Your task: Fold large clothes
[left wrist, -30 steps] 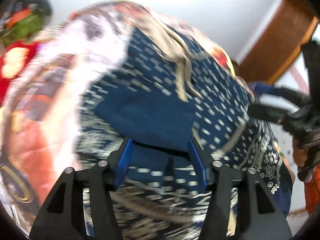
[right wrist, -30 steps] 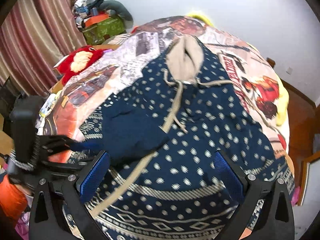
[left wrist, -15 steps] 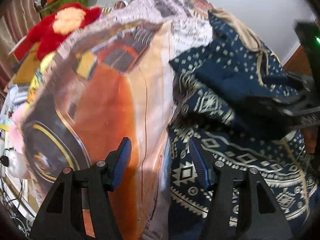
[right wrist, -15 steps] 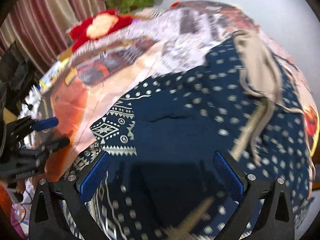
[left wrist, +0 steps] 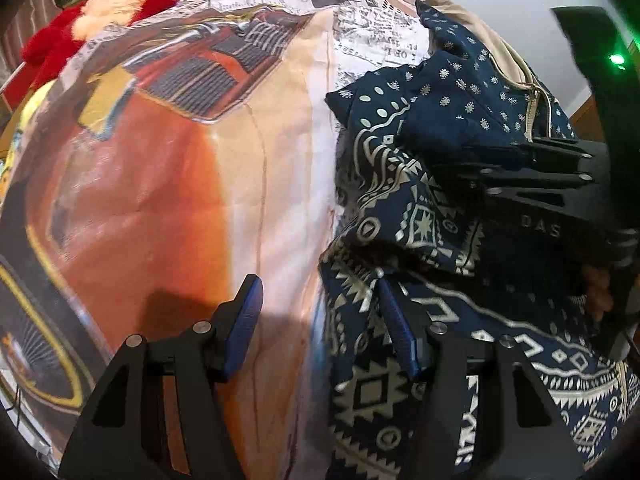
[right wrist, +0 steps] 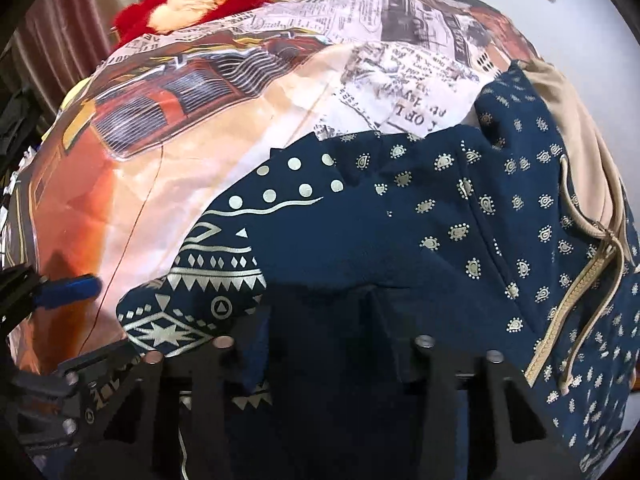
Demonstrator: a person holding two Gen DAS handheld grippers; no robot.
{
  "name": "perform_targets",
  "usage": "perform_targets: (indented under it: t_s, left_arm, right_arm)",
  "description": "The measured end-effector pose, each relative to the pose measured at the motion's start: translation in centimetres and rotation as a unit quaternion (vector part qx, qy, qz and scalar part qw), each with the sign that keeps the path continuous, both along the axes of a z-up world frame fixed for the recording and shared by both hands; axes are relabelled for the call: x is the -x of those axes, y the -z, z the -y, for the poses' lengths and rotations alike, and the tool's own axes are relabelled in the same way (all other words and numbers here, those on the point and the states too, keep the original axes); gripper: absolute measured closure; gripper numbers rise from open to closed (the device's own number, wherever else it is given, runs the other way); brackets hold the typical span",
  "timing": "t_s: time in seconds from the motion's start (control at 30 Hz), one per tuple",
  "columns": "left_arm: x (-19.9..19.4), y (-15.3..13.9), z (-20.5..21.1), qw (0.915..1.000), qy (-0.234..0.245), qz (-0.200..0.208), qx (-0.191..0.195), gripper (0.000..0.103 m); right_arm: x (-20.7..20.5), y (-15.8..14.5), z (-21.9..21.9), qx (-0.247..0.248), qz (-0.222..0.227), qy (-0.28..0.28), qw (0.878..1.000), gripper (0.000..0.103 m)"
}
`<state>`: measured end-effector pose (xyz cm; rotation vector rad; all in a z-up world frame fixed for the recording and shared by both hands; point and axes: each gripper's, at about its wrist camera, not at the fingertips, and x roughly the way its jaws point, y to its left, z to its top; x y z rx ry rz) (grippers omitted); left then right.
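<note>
A navy hoodie (left wrist: 420, 216) with pale tribal print and a beige hood lining (right wrist: 576, 120) lies on the printed bed cover (left wrist: 160, 200). My left gripper (left wrist: 320, 320) stands open low over the hoodie's left edge. Its right pad (left wrist: 394, 328) is against the cloth, its left pad over bare cover. My right gripper (right wrist: 320, 320) is closing on a bunched fold of the dark sleeve (right wrist: 340, 248), and the cloth hides its pads. In the left wrist view the right gripper (left wrist: 460, 164) grips that raised fold from the right. The left gripper (right wrist: 112, 316) also shows at the right wrist view's left edge.
A red plush toy (right wrist: 188, 0) lies at the far end of the bed cover (right wrist: 200, 140). The hoodie's beige drawstring (right wrist: 600, 280) trails down the zip on the right. A hand (left wrist: 596, 288) shows behind the right gripper. Curtains hang at the far left.
Both grippers have come down and moved to the hoodie's left side. The right jaws went from wide apart to narrowed over the sleeve fold. The left jaws kept their width.
</note>
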<state>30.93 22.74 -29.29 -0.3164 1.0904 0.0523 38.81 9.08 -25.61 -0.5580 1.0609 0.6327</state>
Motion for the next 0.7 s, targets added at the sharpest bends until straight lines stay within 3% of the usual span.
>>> perform_targets:
  t_s: [0.03,0.13,0.33,0.53,0.7]
  left_arm:
    - [-0.2,0.2,0.2,1.0,0.001,0.0,0.0,0.044]
    - [-0.4,0.6,0.7,1.0,0.003,-0.001,-0.002,0.044]
    - [-0.6,0.1,0.8,0.9999,-0.007,-0.003,-0.011,0.044]
    - [0.2,-2.6,1.2,0.9998,-0.012,0.013,-0.013,0.044]
    - [1.6,-6.4,1.9,0.9986,0.001,0.049,-0.02,0.044]
  right_arm:
    - [0.1,-0.1,0.2,-0.001,0.003,0.0,1.0,0.075]
    - [0.1,-1.0,1.2,-0.017,0.006,0.007,1.0,0.083]
    - [0.0,-4.8,5.2,-0.061,0.041,0.038,0.997,0.085]
    - [-0.2,-9.8,11.4,-0.117,0.059,0.084,0.988,0.085]
    - [0.9,-12.6,16.0,-0.143,0.06,0.107,0.982,0.085]
